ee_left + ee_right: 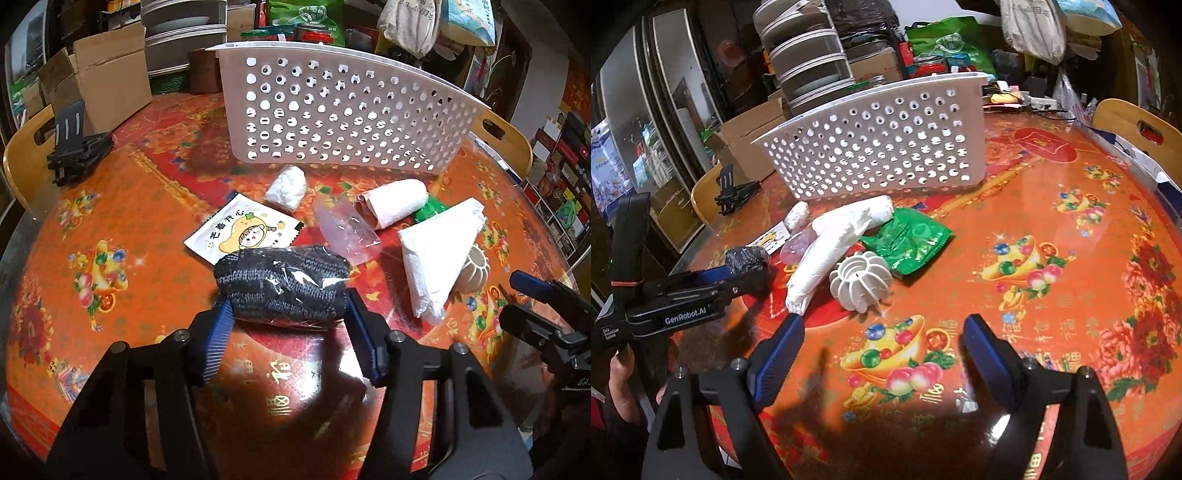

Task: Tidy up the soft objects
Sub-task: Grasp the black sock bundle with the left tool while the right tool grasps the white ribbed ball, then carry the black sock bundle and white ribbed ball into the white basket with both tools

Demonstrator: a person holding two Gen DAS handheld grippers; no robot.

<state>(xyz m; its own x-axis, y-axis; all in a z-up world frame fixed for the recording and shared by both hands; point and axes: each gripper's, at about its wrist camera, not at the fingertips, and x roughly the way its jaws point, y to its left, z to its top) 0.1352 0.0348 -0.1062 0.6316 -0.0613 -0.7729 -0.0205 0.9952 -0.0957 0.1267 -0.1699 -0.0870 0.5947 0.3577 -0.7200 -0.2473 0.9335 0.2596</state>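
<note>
Left wrist view: my left gripper pinches the wrapped dark knit bundle; next, lift it toward the white basket at twelve o'clock.

Right wrist view: my right gripper is spread, empty, with the ribbed ball at twelve o'clock.

Surface: basket at the rear; before it, small bundle, roll, folded towel; sachet left; wrapped knit nearest, ribbed ball right of towel.
</note>
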